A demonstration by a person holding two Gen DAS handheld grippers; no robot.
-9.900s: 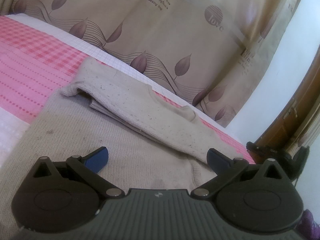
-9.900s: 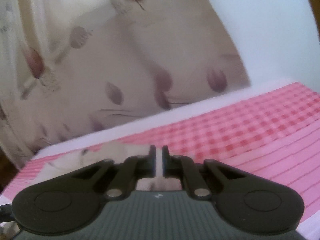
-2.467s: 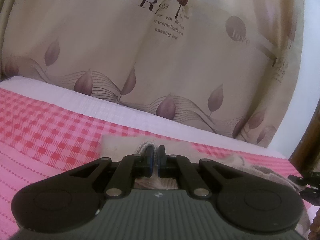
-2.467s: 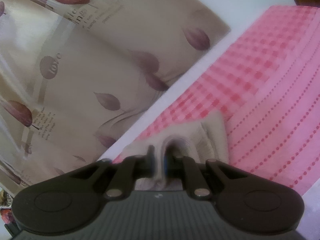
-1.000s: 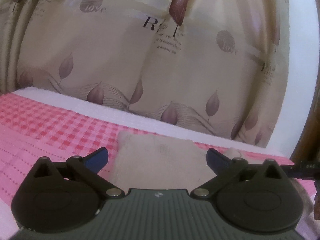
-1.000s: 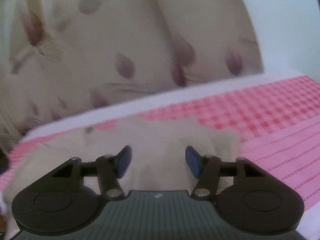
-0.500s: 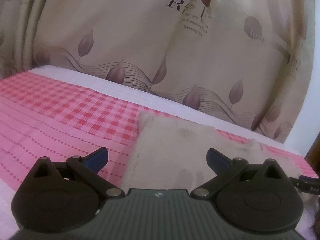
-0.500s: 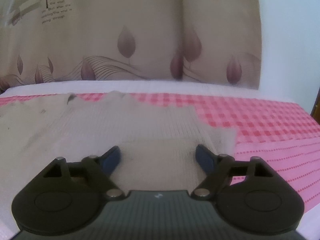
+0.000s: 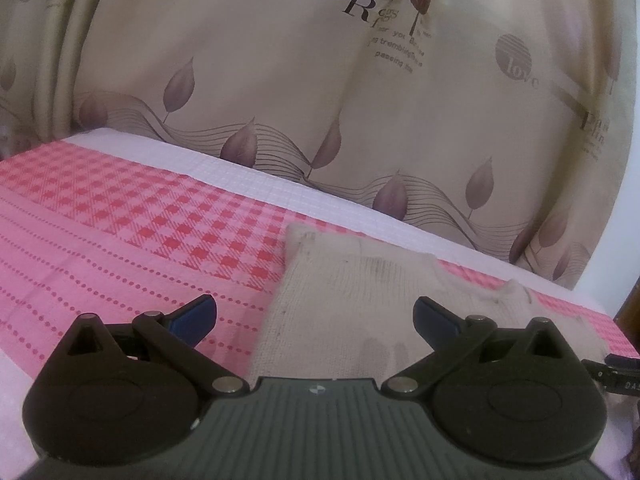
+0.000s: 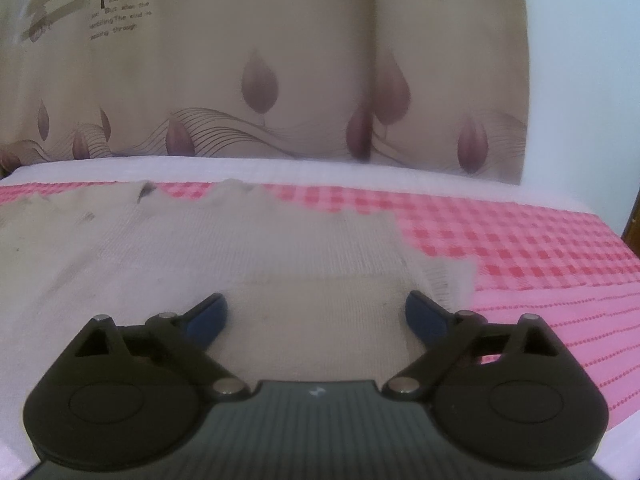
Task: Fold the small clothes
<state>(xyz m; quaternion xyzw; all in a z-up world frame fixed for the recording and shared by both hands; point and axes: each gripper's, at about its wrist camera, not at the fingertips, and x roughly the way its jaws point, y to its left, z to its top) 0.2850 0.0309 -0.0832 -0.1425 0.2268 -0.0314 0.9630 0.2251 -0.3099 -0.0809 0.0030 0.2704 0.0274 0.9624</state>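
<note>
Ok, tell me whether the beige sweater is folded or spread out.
Folded, at least in part: the beige sweater lies flat on the pink bedspread, with a doubled layer's edge across it near the right hand-held gripper.

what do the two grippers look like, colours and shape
The left gripper and the right gripper look alike: a ribbed dark grey body with a small white logo, two round black housings, black linkage arms with silver pins, and blue finger pads.
</note>
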